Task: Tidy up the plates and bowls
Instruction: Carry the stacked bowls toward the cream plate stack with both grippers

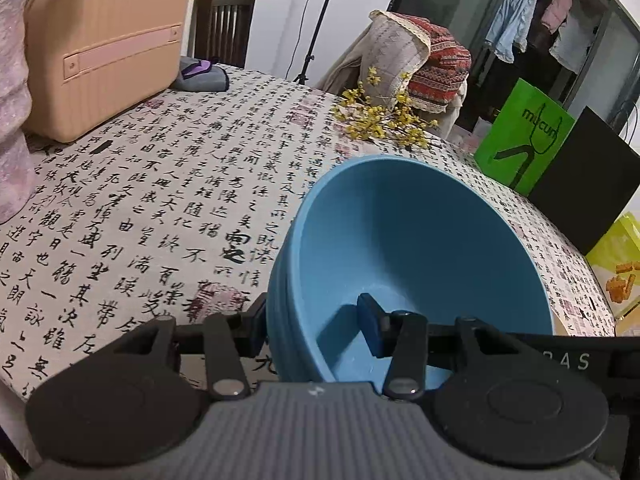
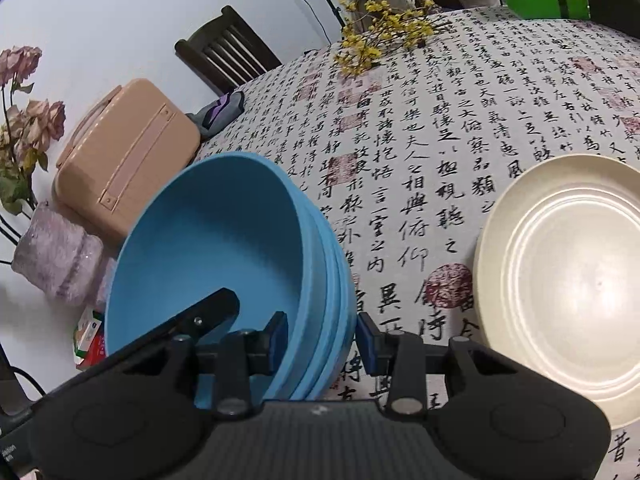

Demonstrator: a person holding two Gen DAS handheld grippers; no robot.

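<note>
A nested stack of blue bowls [image 1: 420, 240] is gripped from both sides above the table. My left gripper [image 1: 314, 328] is shut on the stack's left wall, with one pad inside the top bowl and the other outside. My right gripper [image 2: 322, 338] is shut on the opposite wall of the blue bowls [image 2: 208, 232] in the same way. In the right wrist view, the left gripper's finger [image 2: 208, 312] shows inside the bowl. A cream plate [image 2: 560, 280] lies flat on the tablecloth, to the right of the stack.
The round table has a calligraphy-print cloth [image 1: 160, 200]. A peach case [image 1: 104, 48] and a pink wrapped vase [image 2: 56, 264] stand at its left. Yellow flower sprigs [image 1: 384, 116] lie at the far side. A green bag [image 1: 524, 140] and a black box [image 1: 588, 184] stand to the right.
</note>
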